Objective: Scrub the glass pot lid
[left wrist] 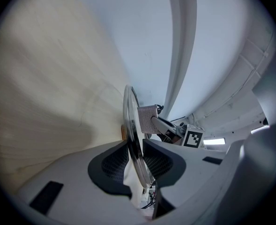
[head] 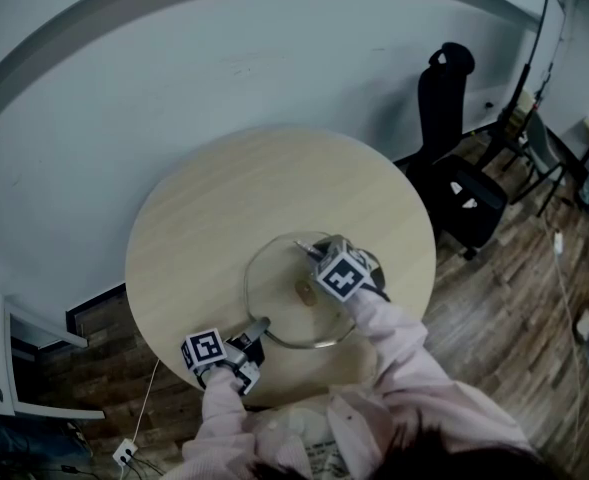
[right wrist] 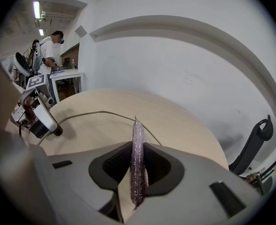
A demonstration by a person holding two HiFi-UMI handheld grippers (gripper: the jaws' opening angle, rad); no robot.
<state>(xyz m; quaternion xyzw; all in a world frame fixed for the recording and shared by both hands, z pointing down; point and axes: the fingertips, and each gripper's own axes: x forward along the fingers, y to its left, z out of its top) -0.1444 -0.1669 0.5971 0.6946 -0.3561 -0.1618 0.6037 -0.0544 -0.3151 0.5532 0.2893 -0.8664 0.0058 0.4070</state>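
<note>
A round glass pot lid (head: pixel 284 313) with a metal rim and a small brown knob (head: pixel 303 290) lies over the near middle of the round wooden table (head: pixel 204 218). My left gripper (head: pixel 255 330) is shut on the lid's near-left rim, and the rim (left wrist: pixel 130 121) runs edge-on between its pads. My right gripper (head: pixel 321 255) reaches over the lid's far side, shut on a glittery silver-purple scrub cloth (right wrist: pixel 138 149). From the left gripper view the cloth (left wrist: pixel 147 117) sits against the lid's face. The lid's rim (right wrist: pixel 95 112) shows as a thin arc ahead of the right gripper (right wrist: pixel 138 162).
A black office chair (head: pixel 456 173) stands just past the table's right edge. The white wall curves behind the table. A white frame (head: pixel 24 363) and a power strip (head: pixel 124 453) are on the wooden floor at the left. A person (right wrist: pixel 50 50) stands at a distant desk.
</note>
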